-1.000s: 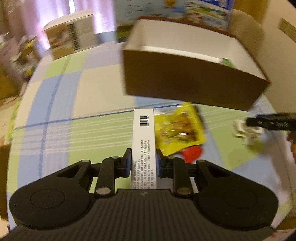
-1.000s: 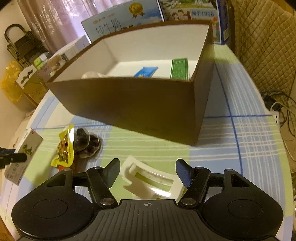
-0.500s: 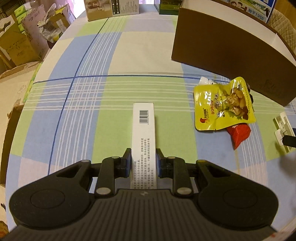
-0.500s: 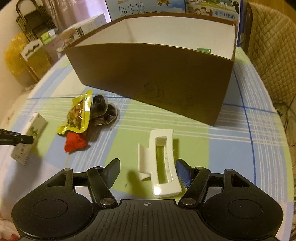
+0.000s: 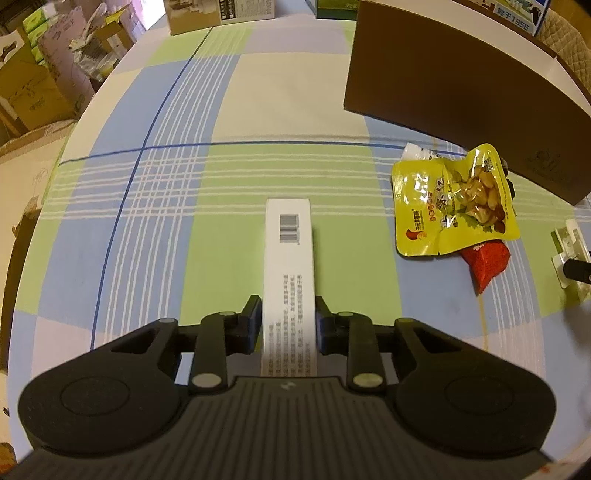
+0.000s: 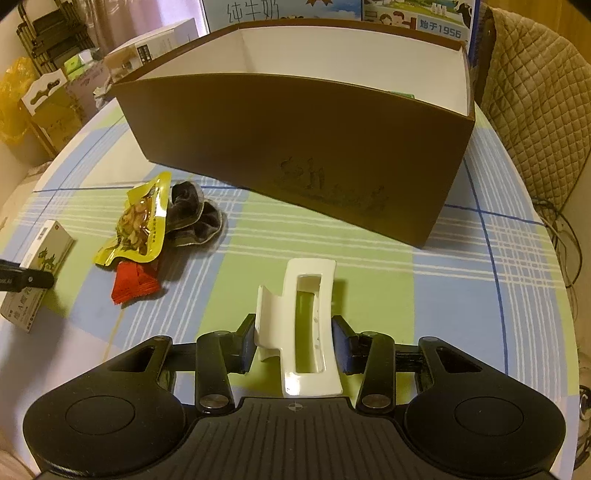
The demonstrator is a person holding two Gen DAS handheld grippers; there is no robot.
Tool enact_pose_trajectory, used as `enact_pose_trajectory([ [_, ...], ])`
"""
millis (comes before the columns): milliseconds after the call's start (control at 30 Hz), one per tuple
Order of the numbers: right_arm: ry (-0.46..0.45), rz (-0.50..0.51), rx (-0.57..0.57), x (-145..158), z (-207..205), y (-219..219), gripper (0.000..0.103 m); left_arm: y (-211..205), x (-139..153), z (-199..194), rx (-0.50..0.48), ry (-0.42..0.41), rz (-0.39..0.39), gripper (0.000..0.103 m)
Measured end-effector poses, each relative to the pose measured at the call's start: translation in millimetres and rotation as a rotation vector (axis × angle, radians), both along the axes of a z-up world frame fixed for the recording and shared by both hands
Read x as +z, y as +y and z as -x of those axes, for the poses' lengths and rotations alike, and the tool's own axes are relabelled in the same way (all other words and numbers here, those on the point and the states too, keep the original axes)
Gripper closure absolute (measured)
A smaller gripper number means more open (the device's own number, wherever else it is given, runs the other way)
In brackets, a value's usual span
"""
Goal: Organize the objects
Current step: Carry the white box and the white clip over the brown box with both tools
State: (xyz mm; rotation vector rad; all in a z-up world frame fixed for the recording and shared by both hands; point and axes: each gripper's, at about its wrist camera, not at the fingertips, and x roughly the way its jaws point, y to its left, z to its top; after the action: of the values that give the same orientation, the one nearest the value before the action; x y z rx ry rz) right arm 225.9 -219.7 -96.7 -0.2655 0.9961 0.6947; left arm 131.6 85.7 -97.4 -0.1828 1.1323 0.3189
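My left gripper (image 5: 288, 325) is shut on a long white carton with a barcode (image 5: 289, 258), which lies on the checked tablecloth; the carton also shows in the right wrist view (image 6: 37, 269). My right gripper (image 6: 293, 343) is shut on a white hair claw clip (image 6: 306, 321) resting on the table. A yellow snack pouch (image 5: 454, 199), also in the right wrist view (image 6: 138, 221), lies over a red packet (image 5: 485, 258). A dark pouch (image 6: 195, 218) lies beside them. The brown open box (image 6: 295, 147) stands behind them.
Milk cartons (image 6: 280, 11) and a white box (image 6: 155, 44) stand behind the brown box. A quilted chair back (image 6: 535, 103) is at the right. Cardboard boxes (image 5: 33, 88) stand on the floor past the table's left edge.
The right gripper has closed from open onto the white clip. The left gripper came down and back from the brown box with the carton, then held still.
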Motion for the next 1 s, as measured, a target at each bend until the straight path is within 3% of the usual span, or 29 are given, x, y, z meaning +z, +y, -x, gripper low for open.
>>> enact_pose_trajectory([
  [400, 0.010, -0.014, -0.013, 8, 12, -5, 0.065, -6, 9, -8, -0.040, -0.007, 0.000, 0.081],
  [1000, -0.023, -0.103, 0.006, 52, 17, 4, 0.066, -30, 66, -24, -0.135, -0.159, 0.017, 0.081],
])
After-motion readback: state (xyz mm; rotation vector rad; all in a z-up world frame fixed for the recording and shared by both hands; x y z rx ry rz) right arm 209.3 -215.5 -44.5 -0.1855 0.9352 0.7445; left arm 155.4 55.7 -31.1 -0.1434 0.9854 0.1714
